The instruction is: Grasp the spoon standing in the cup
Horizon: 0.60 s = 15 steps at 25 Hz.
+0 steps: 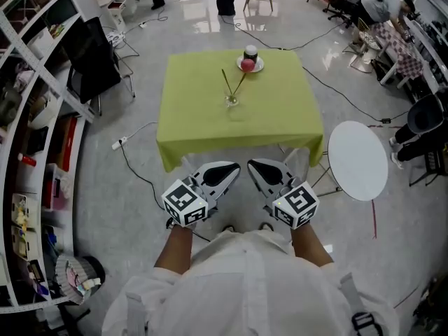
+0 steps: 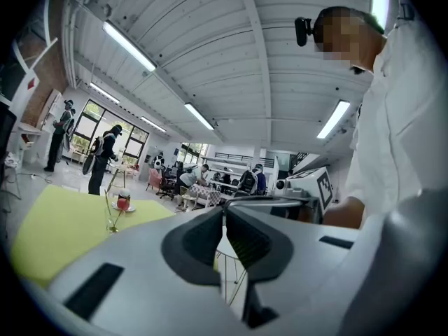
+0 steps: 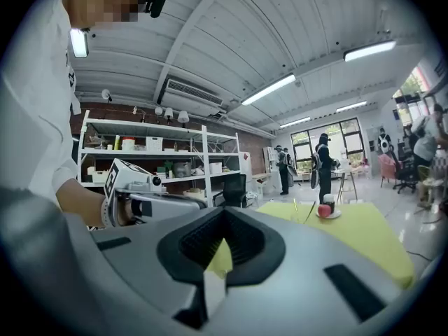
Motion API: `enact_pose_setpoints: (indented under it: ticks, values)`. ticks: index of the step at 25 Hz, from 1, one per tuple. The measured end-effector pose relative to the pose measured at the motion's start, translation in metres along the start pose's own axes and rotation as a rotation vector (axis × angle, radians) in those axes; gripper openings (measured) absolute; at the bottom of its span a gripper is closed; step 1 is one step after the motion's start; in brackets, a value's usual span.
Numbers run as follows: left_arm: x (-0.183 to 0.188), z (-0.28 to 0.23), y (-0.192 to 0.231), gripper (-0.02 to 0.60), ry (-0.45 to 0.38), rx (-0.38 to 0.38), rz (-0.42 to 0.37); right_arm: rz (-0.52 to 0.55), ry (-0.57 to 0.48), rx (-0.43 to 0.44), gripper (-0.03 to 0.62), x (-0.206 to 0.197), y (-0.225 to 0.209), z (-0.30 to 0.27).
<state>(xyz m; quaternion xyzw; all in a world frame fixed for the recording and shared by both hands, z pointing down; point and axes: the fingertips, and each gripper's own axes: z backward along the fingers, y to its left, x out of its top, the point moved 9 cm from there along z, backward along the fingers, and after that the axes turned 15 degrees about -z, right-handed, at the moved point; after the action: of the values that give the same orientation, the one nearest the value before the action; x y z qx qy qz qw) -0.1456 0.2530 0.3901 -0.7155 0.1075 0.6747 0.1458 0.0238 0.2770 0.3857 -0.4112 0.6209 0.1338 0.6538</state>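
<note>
Head view, jaws: the left gripper (image 1: 229, 169) and the right gripper (image 1: 255, 166) sit side by side just short of the near edge of the table (image 1: 280, 117), their tips angled in toward each other.
Head view, target: the cup (image 1: 232, 101) stands well ahead of both pairs of jaws, near the middle of the table. The spoon (image 1: 226, 81) stands in it.
Head view, long axis: the spoon's handle rises steeply and leans away from the jaws and a little to the left. A second thin reddish stem (image 1: 241, 82) in the same cup leans to the right.
Head view, beyond: a saucer (image 1: 250, 65) with a red ball lies past the cup.
Left gripper view, jaws: clenched tip to tip, with nothing between them.
Left gripper view, bearing: the cup lies far ahead and well to the left of the jaws' line.
Right gripper view, jaws: pressed together and empty.
Right gripper view, bearing: the cup lies far ahead and to the right of the jaws' line.
Nearer hand: neither looks clearly closer, and the cup sits roughly between the two lines of reach.
Coming move, as I judge it: one gripper needs to swing toward the cup, let its jaws apart, and meet the handle across its lean, above the rim.
</note>
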Motion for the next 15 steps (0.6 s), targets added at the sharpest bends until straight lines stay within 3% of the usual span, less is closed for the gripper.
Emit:
enact_pose_setpoints:
  ticks: [5,10,15]
  values:
    - [-0.0012,0.0001,0.0005,0.005,-0.002,-0.002,0.003,-0.001,0.003,0.007,0.003,-0.0005,-0.0011,-0.0003]
    - [-0.0044,-0.0006,0.0011,0.005,0.0,0.001,0.007,-0.095,-0.032,0.112,0.003,-0.0016,-0.0036,-0.0003]
    - [-0.007,0.0049,0.0049,0.005,0.011,0.005,0.018,-0.09,-0.013,0.112,0.005,-0.0018,-0.0029,-0.0078]
